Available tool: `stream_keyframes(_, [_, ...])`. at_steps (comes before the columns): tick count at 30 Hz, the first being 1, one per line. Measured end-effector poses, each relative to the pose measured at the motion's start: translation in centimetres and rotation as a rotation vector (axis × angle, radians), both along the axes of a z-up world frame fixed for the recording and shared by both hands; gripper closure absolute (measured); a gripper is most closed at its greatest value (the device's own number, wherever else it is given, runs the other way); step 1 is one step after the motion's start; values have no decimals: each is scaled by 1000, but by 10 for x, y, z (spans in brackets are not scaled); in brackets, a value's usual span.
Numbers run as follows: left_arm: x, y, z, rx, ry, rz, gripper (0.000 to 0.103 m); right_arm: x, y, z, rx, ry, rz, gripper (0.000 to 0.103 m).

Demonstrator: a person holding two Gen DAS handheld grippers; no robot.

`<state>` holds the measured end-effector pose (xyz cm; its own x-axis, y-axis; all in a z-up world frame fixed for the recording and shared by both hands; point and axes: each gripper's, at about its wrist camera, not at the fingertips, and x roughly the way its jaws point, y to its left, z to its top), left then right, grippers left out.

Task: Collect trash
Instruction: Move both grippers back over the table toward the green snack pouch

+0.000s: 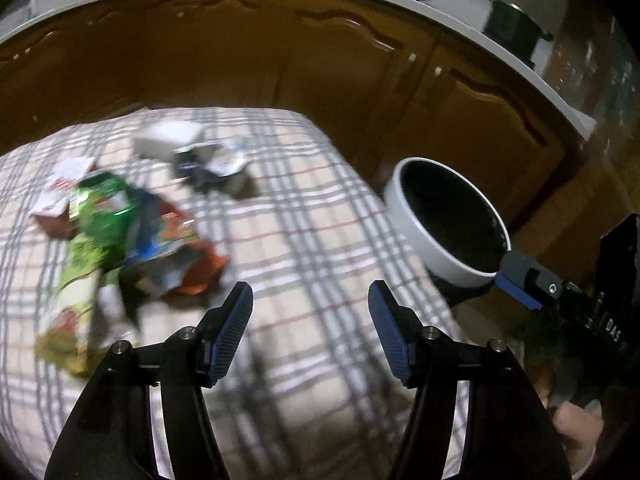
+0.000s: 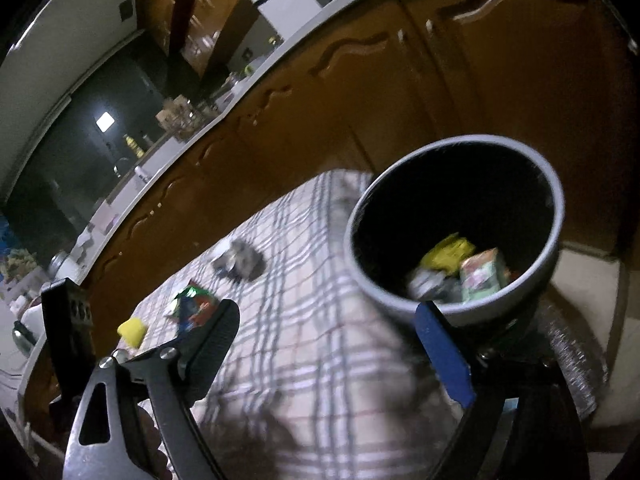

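Note:
A heap of coloured wrappers [image 1: 120, 232] lies on the plaid tablecloth [image 1: 304, 240], left of my left gripper [image 1: 310, 300], which is open and empty above the cloth. A crumpled silver and dark wrapper [image 1: 208, 164] lies farther back. A white bin with a dark inside [image 1: 448, 220] stands off the table's right edge. My right gripper [image 2: 328, 316] is open and empty, its right finger close by the bin's rim [image 2: 452, 316]. The bin holds a yellow wrapper [image 2: 450, 254] and a green carton [image 2: 482, 274]. Wrappers [image 2: 192, 308] and a grey wad [image 2: 240, 264] lie on the cloth.
Brown wooden cabinet doors [image 1: 280, 64] under a white countertop [image 1: 460, 12] stand right behind the table. A dark pot [image 1: 514, 28] sits on the counter. A yellow object [image 2: 132, 330] lies at the table's left edge in the right wrist view.

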<state>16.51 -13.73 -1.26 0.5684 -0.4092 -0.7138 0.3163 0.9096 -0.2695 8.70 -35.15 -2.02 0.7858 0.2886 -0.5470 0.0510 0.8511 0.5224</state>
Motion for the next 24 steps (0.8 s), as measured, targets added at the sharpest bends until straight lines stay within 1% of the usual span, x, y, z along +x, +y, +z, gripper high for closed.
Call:
stream_keyframes(8, [-16,52,0,-8,0,88,42,2,41,-5,29,15,75,12])
stream_keyframes(16, [-26,100,3,-26,-13,165,42,9,73,-8,28,29,140,12])
stream_keyframes(21, [-27,121,2,-32,-19,204,42,18,90,-8,24,32,181,12])
stream_keyframes(24, [-24,133,-1,-33,-5,223,42,25,102,-8,20,36,206,12])
